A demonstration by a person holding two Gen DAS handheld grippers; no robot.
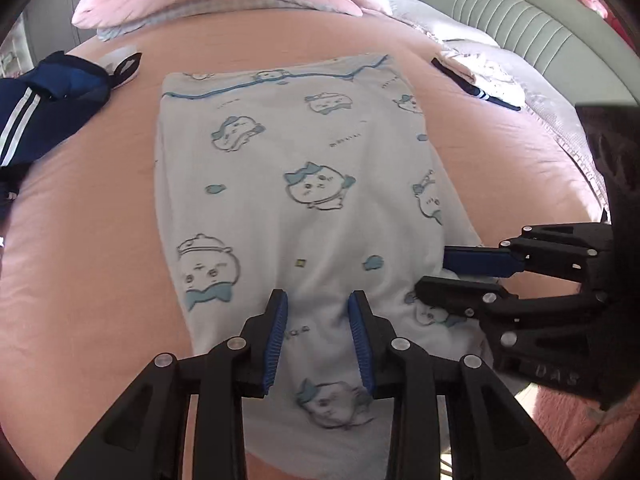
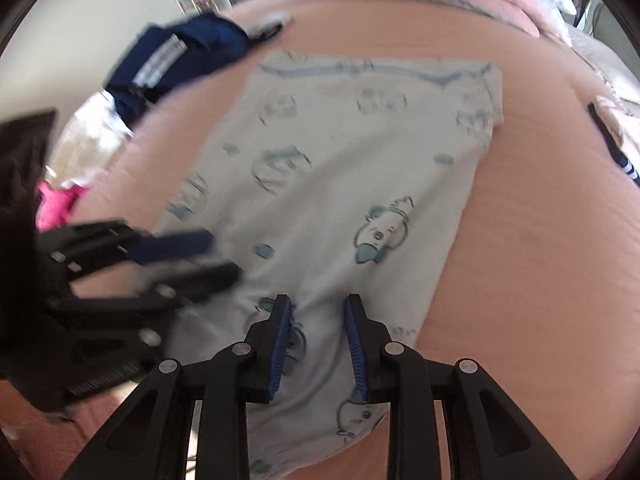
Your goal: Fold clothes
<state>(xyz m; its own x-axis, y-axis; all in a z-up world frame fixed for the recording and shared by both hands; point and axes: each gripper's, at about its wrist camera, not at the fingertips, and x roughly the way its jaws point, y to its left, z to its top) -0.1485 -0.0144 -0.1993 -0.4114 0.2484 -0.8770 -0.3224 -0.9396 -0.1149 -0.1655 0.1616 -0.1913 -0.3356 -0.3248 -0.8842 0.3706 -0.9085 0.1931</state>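
Your left gripper and right gripper each pinch the near edge of the white printed garment on the pink bed.

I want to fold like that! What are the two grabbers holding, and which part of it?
Both hold the white cartoon-print garment at its near end: the left gripper and the right gripper each pinch a bunch of cloth there.

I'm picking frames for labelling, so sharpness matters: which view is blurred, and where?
Left wrist view: mostly sharp, the white printed garment crisp, fisheye bending the bed's edges. Right wrist view: motion-smeared, worst on the left gripper and navy clothes.
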